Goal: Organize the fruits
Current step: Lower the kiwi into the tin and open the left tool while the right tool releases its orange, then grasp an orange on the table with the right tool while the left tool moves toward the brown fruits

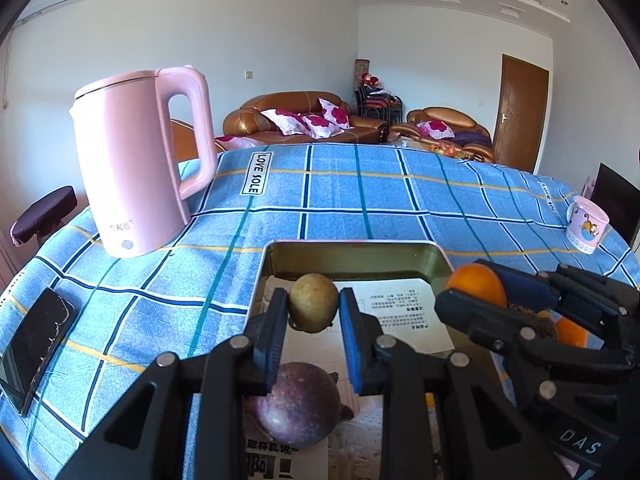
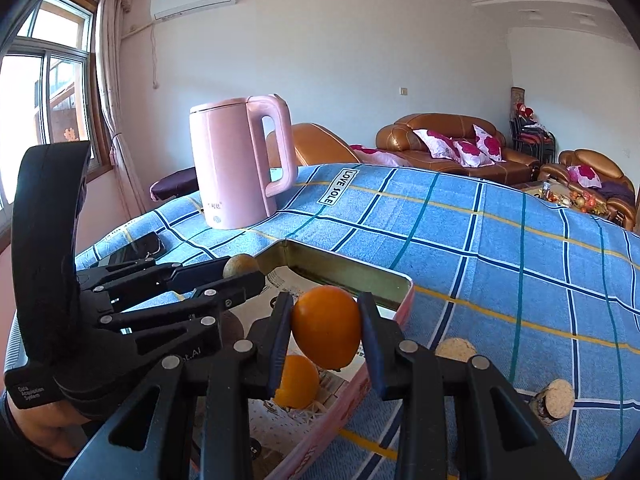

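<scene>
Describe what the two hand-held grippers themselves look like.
Both are alike: the left hand-held gripper and the right hand-held gripper are matte black linkage frames with silver rivets and flat fingers faced with blue pads. Small white lettering marks the bodies, and the left one carries a curved black handle.

The purple fruit (image 1: 298, 404) lies half hidden behind the left gripper's fingers (image 1: 272, 344). A second orange (image 2: 298, 380) is partly covered by the right gripper's fingers (image 2: 278, 344). The phone (image 1: 34, 348) is cut by the picture's edge. The small print on the paper (image 1: 404, 312) is unreadable.
</scene>
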The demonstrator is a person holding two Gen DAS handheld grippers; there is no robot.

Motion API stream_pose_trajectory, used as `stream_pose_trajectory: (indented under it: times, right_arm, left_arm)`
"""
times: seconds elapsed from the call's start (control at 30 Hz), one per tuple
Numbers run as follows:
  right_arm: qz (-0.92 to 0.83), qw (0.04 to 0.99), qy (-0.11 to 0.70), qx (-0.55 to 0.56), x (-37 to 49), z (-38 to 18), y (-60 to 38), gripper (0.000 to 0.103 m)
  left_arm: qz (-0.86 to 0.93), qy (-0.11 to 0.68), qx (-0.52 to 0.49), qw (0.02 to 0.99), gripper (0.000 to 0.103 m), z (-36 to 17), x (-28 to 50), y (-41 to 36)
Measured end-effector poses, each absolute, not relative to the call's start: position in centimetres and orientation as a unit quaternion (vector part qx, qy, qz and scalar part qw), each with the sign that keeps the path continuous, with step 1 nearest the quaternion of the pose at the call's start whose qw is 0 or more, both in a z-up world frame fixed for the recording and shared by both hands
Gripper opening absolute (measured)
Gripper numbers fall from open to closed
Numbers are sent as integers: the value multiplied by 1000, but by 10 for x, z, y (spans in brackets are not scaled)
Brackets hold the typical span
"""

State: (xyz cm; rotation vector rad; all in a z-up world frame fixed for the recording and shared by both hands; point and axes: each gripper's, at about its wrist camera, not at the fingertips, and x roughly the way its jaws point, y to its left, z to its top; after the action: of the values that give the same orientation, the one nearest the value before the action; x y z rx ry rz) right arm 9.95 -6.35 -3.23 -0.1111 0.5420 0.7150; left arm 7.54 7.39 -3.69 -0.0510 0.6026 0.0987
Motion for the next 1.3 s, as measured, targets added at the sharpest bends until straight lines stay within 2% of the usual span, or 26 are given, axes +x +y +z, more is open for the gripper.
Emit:
stream_pose_trajectory:
  times: [0.43, 0.57, 0.63, 0.7, 0.77, 0.97, 1.13, 1.3]
  right_arm:
    - [345, 890, 291, -67, 111, -46, -49, 35]
    - [336, 891, 297, -64, 114, -48, -50, 37]
    - [328, 894, 299, -55, 116, -48, -53, 43]
    - [324, 897, 297, -45, 117, -47, -58, 51]
    - [319, 902, 288, -42, 114, -45, -65, 52]
    - [293, 918, 265, -35, 101, -37, -92, 58]
    - [268, 927, 259, -48, 94, -33, -114, 58]
    - [223, 939, 255, -66, 84, -33, -151, 59]
  left_arm:
    - [65, 301, -25, 951, 29, -40, 77, 77]
    - [71, 297, -31, 952, 39, -40, 75, 78]
    - [74, 293, -33, 953, 44, -39, 73, 79]
    - [75, 285, -37, 955, 54, -36, 69, 79]
    - [78, 274, -40, 958, 68, -33, 65, 77]
    - [52, 254, -46, 965, 73, -27, 53, 58]
    - [31, 250, -45, 967, 78, -25, 49, 41]
    - [9, 248, -46, 967, 78, -24, 47, 26]
